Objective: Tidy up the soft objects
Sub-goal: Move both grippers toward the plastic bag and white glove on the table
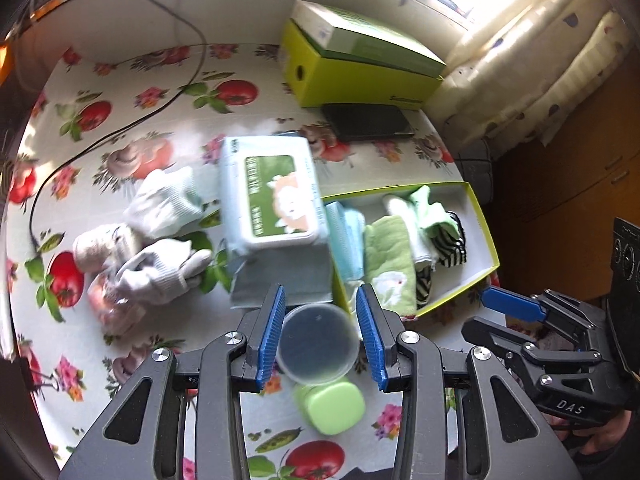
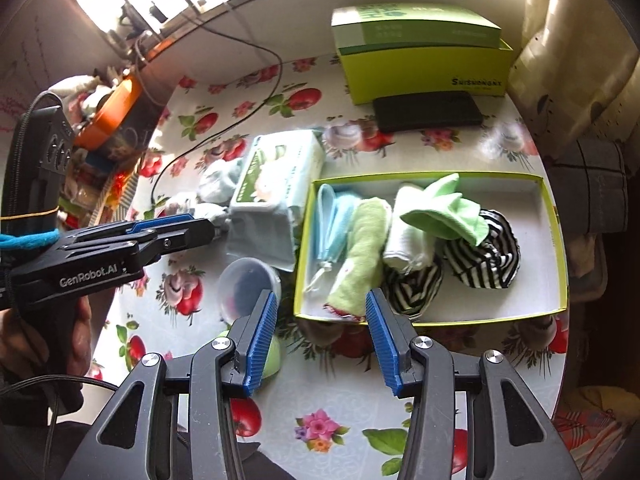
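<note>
Left of table: grey-white knit gloves (image 1: 160, 272) and pale mint glove (image 1: 166, 200) lie loose on floral oilcloth, unsorted. Centre: soft wipes pack (image 1: 276, 196), just outside box. Right: yellow-green cardboard tray (image 2: 554, 240) already holds folded towels, striped socks (image 2: 482, 252). My left claw (image 1: 320, 332), right claw (image 2: 320, 340) both part-open, empty. Roughly half done.

black-and-white striped cloth (image 2: 484, 254), yellow-green box (image 2: 560, 240)
</note>
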